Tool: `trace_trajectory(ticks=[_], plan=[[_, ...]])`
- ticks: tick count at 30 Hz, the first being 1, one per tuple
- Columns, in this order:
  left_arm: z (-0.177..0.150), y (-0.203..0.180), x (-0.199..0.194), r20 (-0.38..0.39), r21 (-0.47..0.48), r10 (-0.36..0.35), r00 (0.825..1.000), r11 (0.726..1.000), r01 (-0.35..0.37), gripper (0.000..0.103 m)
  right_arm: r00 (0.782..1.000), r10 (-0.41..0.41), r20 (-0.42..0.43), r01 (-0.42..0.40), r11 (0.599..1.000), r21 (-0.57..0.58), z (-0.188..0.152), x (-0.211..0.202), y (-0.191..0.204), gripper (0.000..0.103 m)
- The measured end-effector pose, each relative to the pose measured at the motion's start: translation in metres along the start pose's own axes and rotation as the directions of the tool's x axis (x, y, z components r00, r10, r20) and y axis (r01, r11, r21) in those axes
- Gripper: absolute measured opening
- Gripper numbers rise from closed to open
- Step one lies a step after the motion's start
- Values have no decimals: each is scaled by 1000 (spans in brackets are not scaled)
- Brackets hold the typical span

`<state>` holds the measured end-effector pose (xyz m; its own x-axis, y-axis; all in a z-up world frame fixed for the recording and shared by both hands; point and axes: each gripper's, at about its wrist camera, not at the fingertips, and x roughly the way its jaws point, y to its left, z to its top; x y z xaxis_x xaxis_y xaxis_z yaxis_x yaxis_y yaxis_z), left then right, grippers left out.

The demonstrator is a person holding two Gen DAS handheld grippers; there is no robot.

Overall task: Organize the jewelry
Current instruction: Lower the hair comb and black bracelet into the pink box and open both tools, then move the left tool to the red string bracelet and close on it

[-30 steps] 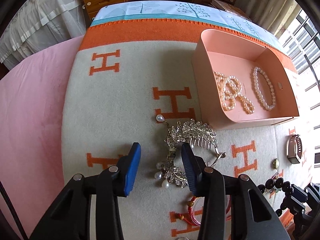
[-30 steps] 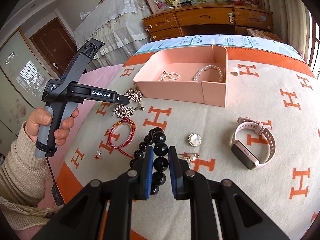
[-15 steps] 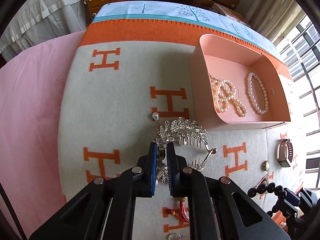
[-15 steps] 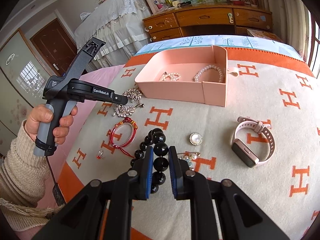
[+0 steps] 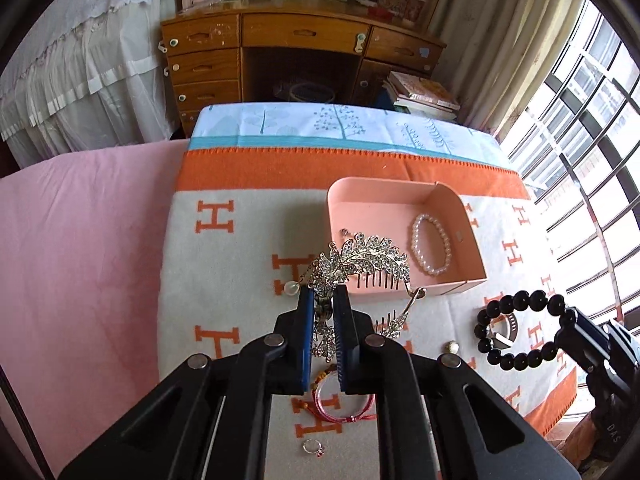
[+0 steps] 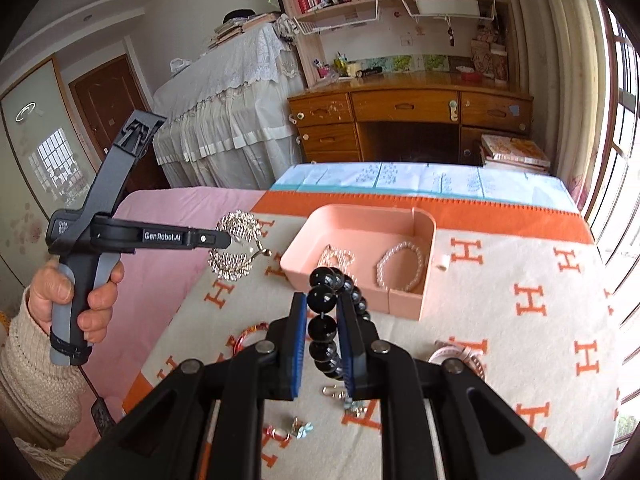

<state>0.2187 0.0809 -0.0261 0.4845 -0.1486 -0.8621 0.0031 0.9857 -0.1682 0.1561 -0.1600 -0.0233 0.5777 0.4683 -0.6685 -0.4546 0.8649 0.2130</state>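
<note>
Two pieces were in my jaws, both clear of the blanket (image 5: pixel 224 280): my left gripper (image 5: pixel 323 304), just closed, pinched the spiky rhinestone hair comb (image 5: pixel 360 258) by its stem, and my right gripper (image 6: pixel 322 320) clamped one glossy round bead of the black bracelet (image 6: pixel 324 326). Both hung before the smooth pink tray (image 6: pixel 424 280) near the blanket's far edge. Risks, I judged: comb teeth snagging the tray's pearl strands (image 5: pixel 431 245), or the slick bead slipping out.
</note>
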Motion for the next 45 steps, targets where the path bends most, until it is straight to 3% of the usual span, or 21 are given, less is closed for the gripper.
trace_trajectory(ticks=[7, 14, 21, 26, 31, 45], plan=[[27, -28, 18, 19, 2, -34, 999, 999, 34, 7, 993, -90, 73, 89, 996, 16, 45, 11, -10, 15], [43, -40, 83, -52, -32, -58, 997, 998, 56, 7, 991, -132, 14, 131, 988, 83, 60, 64, -41, 15], [41, -43, 124, -114, -37, -31, 993, 999, 27, 11, 995, -93, -45, 98, 986, 135, 57, 103, -59, 15], [36, -43, 108, -49, -14, -3, 999, 1000, 2, 46, 988, -113, -102, 127, 980, 151, 49, 117, -65, 16], [26, -39, 77, 44, 0, 20, 999, 1000, -20, 66, 987, -118, -113, 137, 975, 177, 43, 112, -70, 16], [-32, -4, 3, 152, -45, 94, 984, 995, -88, 68, 993, -97, -74, 108, 983, 151, 14, 53, -47, 16]])
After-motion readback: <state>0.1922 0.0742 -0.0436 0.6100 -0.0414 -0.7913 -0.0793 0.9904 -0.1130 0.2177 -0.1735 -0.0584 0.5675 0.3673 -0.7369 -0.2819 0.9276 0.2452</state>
